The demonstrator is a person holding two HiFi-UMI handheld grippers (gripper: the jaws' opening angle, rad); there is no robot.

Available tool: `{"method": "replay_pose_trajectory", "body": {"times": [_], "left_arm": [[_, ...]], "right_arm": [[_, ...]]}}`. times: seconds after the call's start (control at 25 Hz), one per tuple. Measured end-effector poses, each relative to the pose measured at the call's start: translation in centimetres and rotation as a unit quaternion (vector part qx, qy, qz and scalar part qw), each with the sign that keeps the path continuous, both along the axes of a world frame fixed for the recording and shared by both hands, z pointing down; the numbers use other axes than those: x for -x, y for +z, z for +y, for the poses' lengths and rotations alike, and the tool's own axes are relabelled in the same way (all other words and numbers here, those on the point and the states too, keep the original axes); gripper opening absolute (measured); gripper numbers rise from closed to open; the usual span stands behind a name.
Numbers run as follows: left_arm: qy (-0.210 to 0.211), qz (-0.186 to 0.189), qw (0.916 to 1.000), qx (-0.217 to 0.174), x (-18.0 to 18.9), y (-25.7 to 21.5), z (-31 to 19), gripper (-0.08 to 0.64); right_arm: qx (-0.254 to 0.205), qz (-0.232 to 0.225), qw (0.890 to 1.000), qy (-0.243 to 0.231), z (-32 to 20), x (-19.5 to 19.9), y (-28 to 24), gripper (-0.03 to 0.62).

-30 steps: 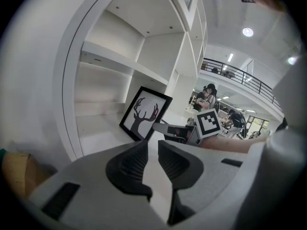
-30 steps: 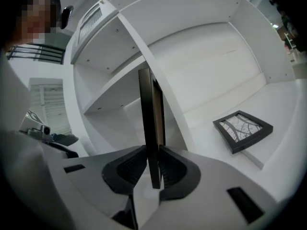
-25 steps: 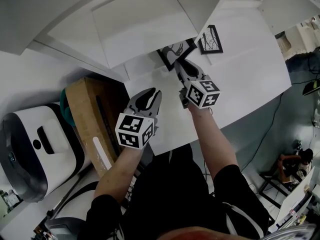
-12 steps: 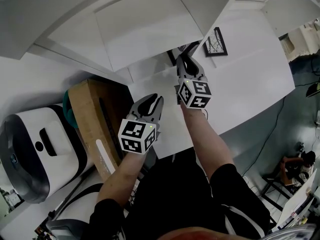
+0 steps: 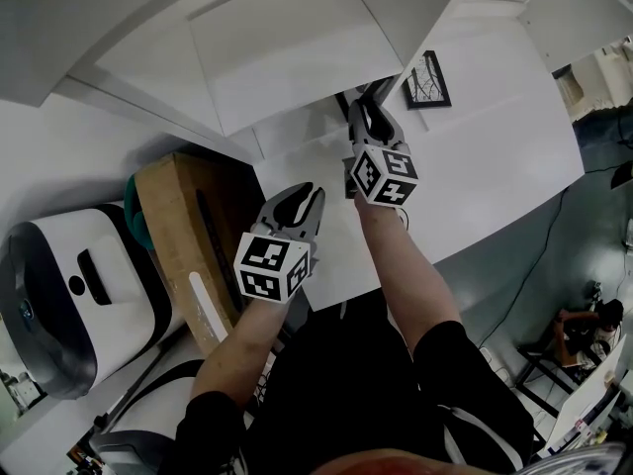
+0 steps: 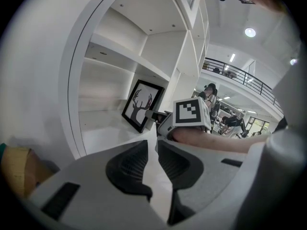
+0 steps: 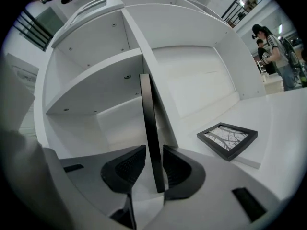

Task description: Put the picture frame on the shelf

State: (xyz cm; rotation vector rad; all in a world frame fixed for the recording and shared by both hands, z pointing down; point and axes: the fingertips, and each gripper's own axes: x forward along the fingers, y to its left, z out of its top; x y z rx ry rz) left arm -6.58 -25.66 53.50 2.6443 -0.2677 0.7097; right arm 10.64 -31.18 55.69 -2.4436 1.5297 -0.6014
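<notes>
Both forearms stretch up-frame. My right gripper, jaws just opening, straddles the upright picture frame on the shelf. My left gripper, lower-left, stands slightly parted, empty.

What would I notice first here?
The black deer picture frame standing on edge in the white shelf. The right gripper has it between its jaws, which have just been opening. A second frame lies flat on the white top beside the shelf.
</notes>
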Motion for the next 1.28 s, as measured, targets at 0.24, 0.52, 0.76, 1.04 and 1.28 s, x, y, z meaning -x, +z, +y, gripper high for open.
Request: {"method": "replay_pose_trajectory", "body": {"times": [0.24,0.52,0.76,1.04,1.28], "left_arm": [[0.0,0.002,1.0,-0.001,0.0,-0.2,0.2,0.072],[-0.003,0.001,1.0,-0.001,0.1,-0.2,0.5,0.072],[-0.012,-0.005,0.9999,-0.003,1.0,0.1,0.7,0.072],[-0.023,-0.013,0.9996,-0.007,2.8,-0.1,0.5,0.072],[-0.034,-0.017,0.9992,-0.012,4.3,-0.7,0.1,0.072]], "right_arm": [[0.003,-0.022,0.999,-0.024,1.4,1.0,0.4,0.114],[0.035,-0.062,0.997,-0.038,1.3,1.4,3.1,0.102],[0.029,-0.07,0.996,-0.039,0.6,0.8,3.5,0.097],[0.032,-0.055,0.996,-0.056,0.0,0.3,3.3,0.097],[0.02,-0.069,0.996,-0.06,-0.1,0.5,2.9,0.097]]}}
